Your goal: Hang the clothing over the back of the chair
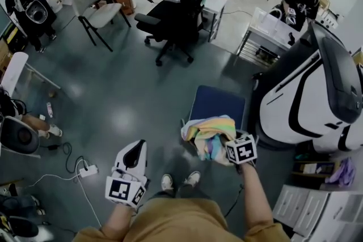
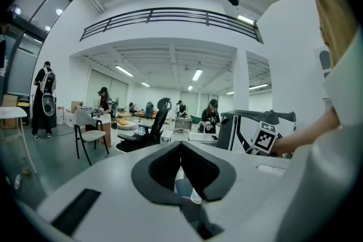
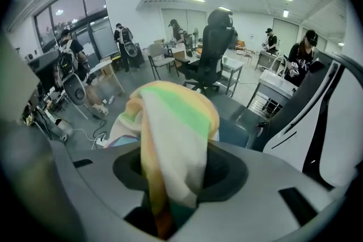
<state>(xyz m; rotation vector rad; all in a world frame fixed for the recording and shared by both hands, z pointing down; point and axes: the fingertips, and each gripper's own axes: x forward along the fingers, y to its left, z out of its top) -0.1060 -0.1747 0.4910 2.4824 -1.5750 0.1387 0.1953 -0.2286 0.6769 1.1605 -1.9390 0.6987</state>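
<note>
1 white machine (image 1: 309, 93) just beside blue chair (image 1: 218, 103)

Striped clothing (image 3: 170, 133) – pastel, bunched – between the right gripper's (image 3: 173, 184) jaws

We see a dark grey, glossy floor (image 1: 130, 105). On it stand a blue padded chair (image 1: 218, 103), a black office chair on wheels (image 1: 178, 11) and a pale chair with thin black legs (image 1: 101, 11). A white power strip (image 1: 87, 170) lies on the floor. A pastel striped cloth (image 1: 209, 132) lies over the blue chair's near edge.
</note>
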